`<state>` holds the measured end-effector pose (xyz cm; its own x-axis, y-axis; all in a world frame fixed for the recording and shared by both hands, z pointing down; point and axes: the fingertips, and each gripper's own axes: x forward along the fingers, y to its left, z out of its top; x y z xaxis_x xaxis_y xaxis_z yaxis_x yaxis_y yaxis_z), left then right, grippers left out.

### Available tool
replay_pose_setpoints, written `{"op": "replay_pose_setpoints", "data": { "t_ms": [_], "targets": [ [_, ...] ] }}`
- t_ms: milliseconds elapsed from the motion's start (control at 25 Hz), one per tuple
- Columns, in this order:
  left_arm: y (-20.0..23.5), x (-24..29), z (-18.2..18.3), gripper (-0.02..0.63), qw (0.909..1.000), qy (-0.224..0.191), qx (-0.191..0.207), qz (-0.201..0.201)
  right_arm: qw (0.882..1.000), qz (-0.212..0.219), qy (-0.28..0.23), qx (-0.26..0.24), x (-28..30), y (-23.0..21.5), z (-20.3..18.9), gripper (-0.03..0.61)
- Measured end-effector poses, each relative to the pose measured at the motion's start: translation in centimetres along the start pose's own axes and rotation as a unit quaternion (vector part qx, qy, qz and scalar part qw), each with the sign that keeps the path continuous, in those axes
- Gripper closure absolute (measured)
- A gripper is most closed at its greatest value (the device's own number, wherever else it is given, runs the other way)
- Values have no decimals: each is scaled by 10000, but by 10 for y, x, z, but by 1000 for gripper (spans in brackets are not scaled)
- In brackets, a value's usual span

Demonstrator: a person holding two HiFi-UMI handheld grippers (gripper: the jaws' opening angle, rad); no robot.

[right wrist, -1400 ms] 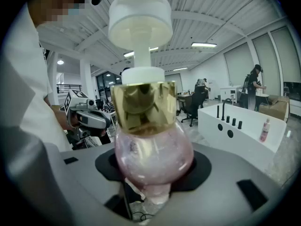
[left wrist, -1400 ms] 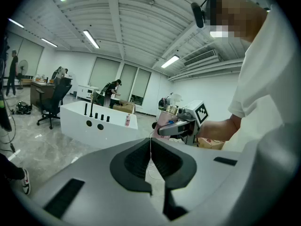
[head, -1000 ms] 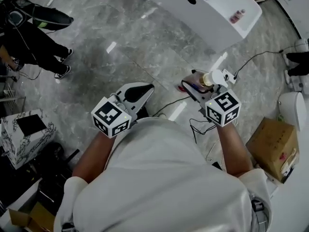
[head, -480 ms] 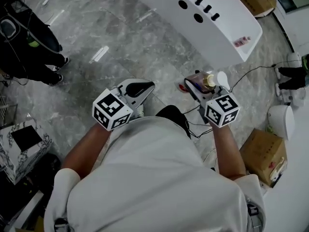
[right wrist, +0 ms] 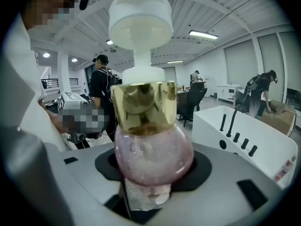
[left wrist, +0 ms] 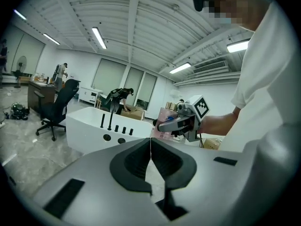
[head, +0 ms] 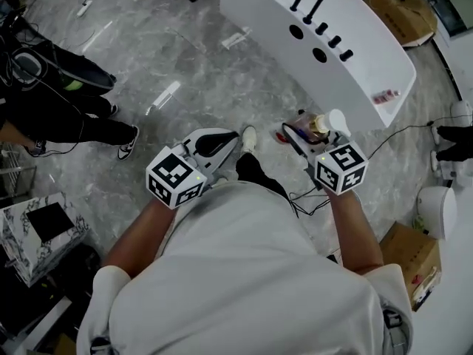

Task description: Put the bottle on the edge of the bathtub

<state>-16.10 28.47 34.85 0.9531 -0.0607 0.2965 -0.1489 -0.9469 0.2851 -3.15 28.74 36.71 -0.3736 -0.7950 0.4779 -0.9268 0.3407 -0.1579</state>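
Note:
A pink pump bottle (right wrist: 153, 152) with a gold collar and white pump head stands upright between the jaws of my right gripper (right wrist: 153, 173), which is shut on it. In the head view the bottle (head: 312, 126) sits just ahead of the right gripper (head: 307, 135), over the floor and short of the white bathtub (head: 355, 87). The tub's near rim (right wrist: 263, 126) carries black taps. My left gripper (head: 214, 143) is held at the same height to the left, its jaws shut with nothing in them (left wrist: 150, 157). The left gripper view shows the bottle (left wrist: 163, 124) from the side.
Grey marble floor lies below. A small pink item (head: 384, 95) rests on the tub's far end. Cables (head: 310, 194) trail on the floor, cardboard boxes (head: 410, 265) stand at right, people (head: 66, 117) at left. An office chair (left wrist: 56, 109) stands beyond the tub.
The view has moved forward toward the bathtub, which now shows more of its taps. Both grippers keep their hold and spacing, and the person's shoe has come into sight between them.

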Motion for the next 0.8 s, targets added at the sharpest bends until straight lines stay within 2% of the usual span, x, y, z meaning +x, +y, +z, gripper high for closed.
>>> {"op": "replay_pose_setpoints", "data": {
  "t_ms": [400,560,800],
  "targets": [
    [105,74,63,595,9986,168,-118,493,9991,352,-2,-240,90,-120,66,348],
    [134,110,96,595,9983,-49,-91,577,9978,371,101,-532,113,-167,85,348],
    [186,143,123,595,9981,-53,-186,577,9986,327,138,-400,163,-226,108,348]
  ]
}}
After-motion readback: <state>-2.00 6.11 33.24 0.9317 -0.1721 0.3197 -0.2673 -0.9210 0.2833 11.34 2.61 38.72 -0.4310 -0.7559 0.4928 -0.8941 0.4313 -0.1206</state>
